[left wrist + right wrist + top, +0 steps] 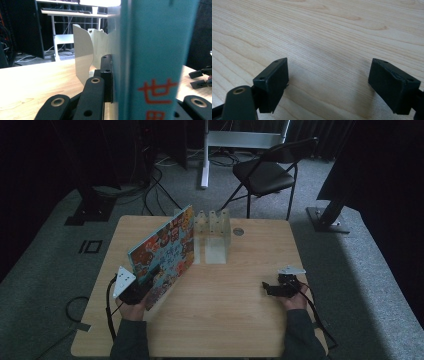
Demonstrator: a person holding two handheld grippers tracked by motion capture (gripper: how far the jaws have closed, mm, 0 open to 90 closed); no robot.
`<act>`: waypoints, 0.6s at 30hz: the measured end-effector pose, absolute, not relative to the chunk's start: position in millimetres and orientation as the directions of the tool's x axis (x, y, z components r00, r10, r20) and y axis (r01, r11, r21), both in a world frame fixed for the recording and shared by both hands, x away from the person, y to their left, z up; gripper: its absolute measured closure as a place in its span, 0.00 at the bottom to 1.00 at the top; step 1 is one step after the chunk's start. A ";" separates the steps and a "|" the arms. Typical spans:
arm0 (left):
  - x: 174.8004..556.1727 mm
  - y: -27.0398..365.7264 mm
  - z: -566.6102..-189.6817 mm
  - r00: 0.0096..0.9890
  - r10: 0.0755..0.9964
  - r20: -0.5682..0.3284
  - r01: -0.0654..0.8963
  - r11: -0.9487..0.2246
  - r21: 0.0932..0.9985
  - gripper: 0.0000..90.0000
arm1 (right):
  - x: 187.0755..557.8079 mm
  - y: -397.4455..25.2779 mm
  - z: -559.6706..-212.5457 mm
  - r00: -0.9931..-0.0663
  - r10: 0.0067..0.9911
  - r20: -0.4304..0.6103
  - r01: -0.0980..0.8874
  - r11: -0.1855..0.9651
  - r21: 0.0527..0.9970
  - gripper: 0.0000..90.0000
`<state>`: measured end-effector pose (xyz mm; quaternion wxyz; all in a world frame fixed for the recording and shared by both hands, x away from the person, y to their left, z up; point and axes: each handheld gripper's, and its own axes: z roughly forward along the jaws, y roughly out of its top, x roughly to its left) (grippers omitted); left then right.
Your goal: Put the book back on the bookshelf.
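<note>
A large picture book (164, 254) with a colourful cover is held up on edge over the left half of the wooden table (230, 320), tilted. My left gripper (142, 287) is shut on its near lower corner. In the left gripper view the book's teal spine (155, 57) with red characters stands between the black jaws. A clear plastic rack (212, 232) with upright dividers stands at the table's back middle, just beyond the book; its pale dividers (83, 55) show behind the spine. My right gripper (266, 287) rests low on the table at the right, open, holding nothing (328, 82).
A black folding chair (267, 170) stands behind the table. A white desk leg (205, 155) and cables lie on the grey carpet beyond. A small round metal disc (238, 231) sits by the rack. Dark stands flank both sides of the table.
</note>
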<state>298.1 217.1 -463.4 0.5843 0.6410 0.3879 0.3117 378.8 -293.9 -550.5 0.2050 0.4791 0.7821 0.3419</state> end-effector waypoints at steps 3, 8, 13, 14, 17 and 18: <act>299.3 215.6 -463.1 0.499 0.865 -0.044 0.130 -0.025 0.991 0.90 | 378.8 -293.9 -550.5 -0.458 0.889 0.006 0.609 0.308 0.731 0.18; 300.3 212.8 -462.8 0.492 0.870 -0.035 0.126 -0.031 0.992 0.90 | 378.8 -293.9 -550.5 -0.458 0.889 0.006 0.609 0.308 0.731 0.18; 302.8 210.3 -462.6 0.480 0.876 -0.038 0.125 -0.026 0.992 0.90 | 378.8 -293.9 -550.5 -0.457 0.889 0.007 0.609 0.307 0.731 0.18; 303.1 210.1 -462.5 0.478 0.877 -0.037 0.124 -0.026 0.992 0.90 | 378.8 -293.9 -550.4 -0.458 0.889 0.007 0.609 0.308 0.731 0.18; 304.3 209.4 -462.2 0.471 0.882 -0.036 0.123 -0.026 0.992 0.90 | 378.8 -293.9 -550.4 -0.457 0.889 0.007 0.609 0.308 0.731 0.18; 304.6 209.2 -462.1 0.469 0.882 -0.036 0.123 -0.025 0.992 0.90 | 378.8 -293.9 -550.5 -0.458 0.889 0.006 0.609 0.308 0.731 0.18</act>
